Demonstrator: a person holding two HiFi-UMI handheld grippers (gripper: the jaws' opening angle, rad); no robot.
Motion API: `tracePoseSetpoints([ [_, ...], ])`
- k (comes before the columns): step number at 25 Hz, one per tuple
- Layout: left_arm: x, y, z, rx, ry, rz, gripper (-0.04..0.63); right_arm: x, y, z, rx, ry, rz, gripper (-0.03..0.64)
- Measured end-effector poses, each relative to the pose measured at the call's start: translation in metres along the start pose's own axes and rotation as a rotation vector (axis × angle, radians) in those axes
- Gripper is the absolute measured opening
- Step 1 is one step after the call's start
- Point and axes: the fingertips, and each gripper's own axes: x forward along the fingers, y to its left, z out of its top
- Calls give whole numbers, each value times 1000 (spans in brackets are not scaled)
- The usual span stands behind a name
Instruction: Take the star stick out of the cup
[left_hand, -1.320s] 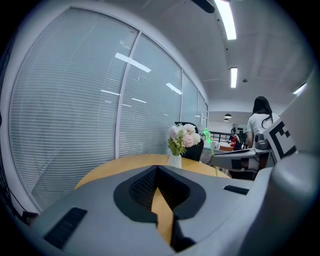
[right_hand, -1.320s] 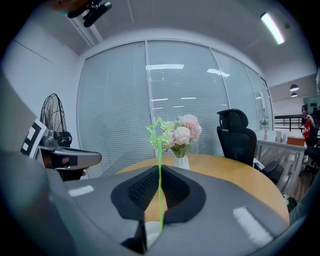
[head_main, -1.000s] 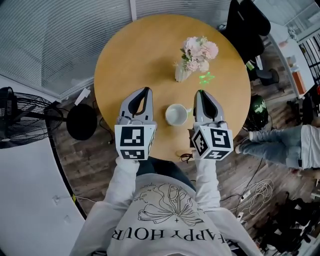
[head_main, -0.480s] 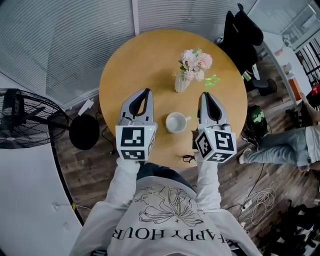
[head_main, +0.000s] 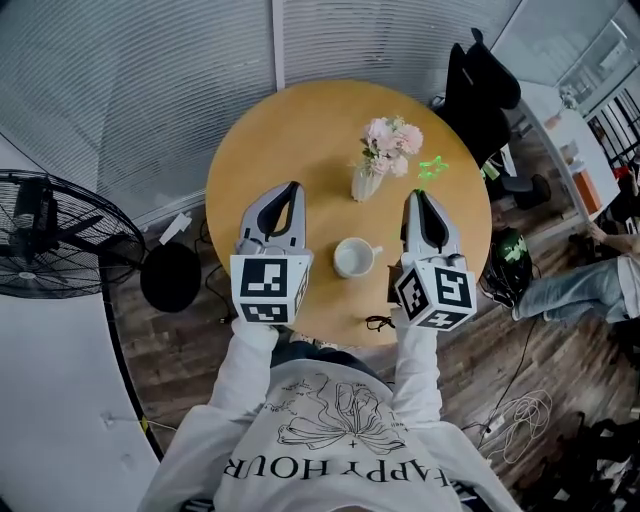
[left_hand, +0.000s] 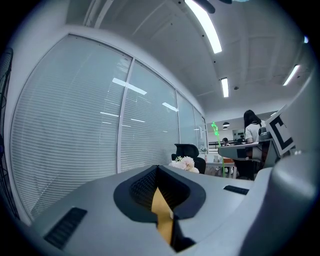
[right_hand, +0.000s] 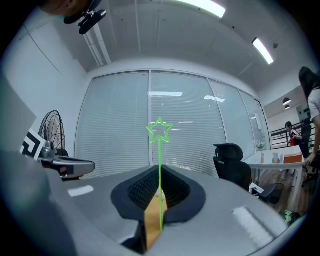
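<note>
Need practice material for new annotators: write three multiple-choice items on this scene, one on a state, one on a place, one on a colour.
1. The left claw is: A wide open; B shut and empty; C gripping something.
2. The star stick is in: A the left claw; B the right claw; C neither.
3. The star stick is: A green; B red; C blue.
Answers: B, its jaws meet with nothing between them; B, the shaft runs up from between the right claw's jaws; A, it shows bright green.
</note>
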Motion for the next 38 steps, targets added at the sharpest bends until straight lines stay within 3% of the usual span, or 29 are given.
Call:
tracePoseSetpoints([
  [17, -7, -6, 18, 15, -43, -6, 5, -8, 1, 10, -3, -23, 5, 23],
  [38, -14, -21, 17, 18, -36, -12, 6, -21, -7, 7, 4, -12, -1, 23],
])
